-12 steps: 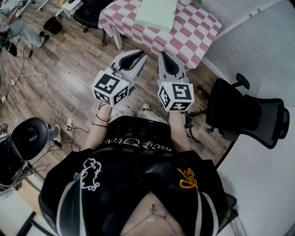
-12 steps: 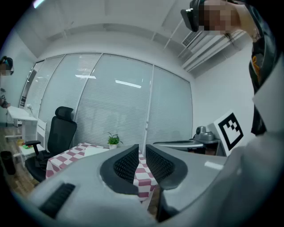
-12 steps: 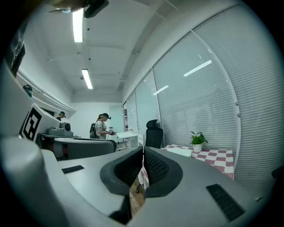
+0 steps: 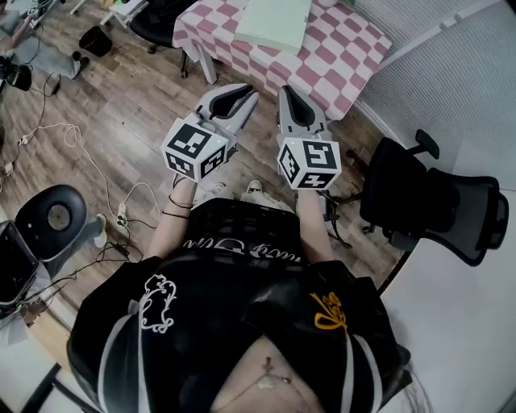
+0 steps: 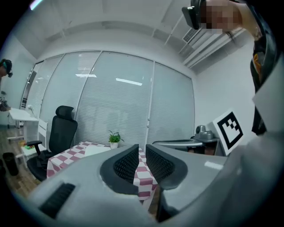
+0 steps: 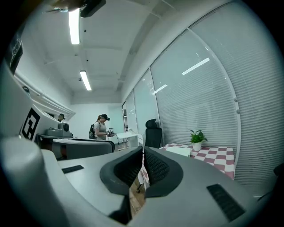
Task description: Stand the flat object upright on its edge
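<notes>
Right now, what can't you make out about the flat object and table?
- Head view: flat object, far end cut off by the top edge.
- Left gripper view: its near part hidden behind the left tool.
- Head view: checkered table, far side cut off by the same edge.

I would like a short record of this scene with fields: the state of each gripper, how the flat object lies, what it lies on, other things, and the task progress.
left gripper: shut, nothing between its jaws, in the air short of the table
right gripper: shut, empty, beside the left one
flat object: pale green flat rectangular object, lying flat, untouched
support: table with pink-and-white checked cloth
other things: small potted green plant on the table; black office chair
task progress: not yet begun
</notes>
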Action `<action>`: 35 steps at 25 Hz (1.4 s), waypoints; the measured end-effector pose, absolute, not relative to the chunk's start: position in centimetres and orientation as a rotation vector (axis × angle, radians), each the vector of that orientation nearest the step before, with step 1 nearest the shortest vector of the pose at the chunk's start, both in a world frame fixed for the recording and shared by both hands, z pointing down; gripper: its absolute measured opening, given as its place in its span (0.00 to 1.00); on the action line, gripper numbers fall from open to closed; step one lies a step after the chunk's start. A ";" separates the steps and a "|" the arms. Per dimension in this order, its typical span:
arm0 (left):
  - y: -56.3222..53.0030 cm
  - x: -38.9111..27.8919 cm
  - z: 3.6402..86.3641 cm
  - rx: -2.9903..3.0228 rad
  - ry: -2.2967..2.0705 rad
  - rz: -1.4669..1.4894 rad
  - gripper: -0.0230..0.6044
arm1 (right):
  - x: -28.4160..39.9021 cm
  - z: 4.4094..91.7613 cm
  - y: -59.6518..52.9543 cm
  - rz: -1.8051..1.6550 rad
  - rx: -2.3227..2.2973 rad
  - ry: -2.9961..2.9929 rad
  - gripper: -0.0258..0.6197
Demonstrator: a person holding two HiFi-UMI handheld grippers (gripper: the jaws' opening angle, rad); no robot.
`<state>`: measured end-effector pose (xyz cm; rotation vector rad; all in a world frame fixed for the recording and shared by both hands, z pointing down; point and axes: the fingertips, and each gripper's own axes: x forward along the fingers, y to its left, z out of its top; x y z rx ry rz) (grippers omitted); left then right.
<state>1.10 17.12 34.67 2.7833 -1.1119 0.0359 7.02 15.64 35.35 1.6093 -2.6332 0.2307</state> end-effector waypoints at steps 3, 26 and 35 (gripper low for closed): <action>16.6 1.9 35.0 2.778 -1.119 0.054 0.13 | 7.9 35.6 15.1 0.243 1.597 -2.637 0.07; 12.8 4.8 37.9 2.687 -1.213 0.123 0.13 | 11.7 38.9 10.9 0.311 1.477 -2.651 0.07; 6.5 2.8 39.0 2.714 -1.129 0.131 0.13 | 10.3 39.8 5.2 0.322 1.559 -2.579 0.07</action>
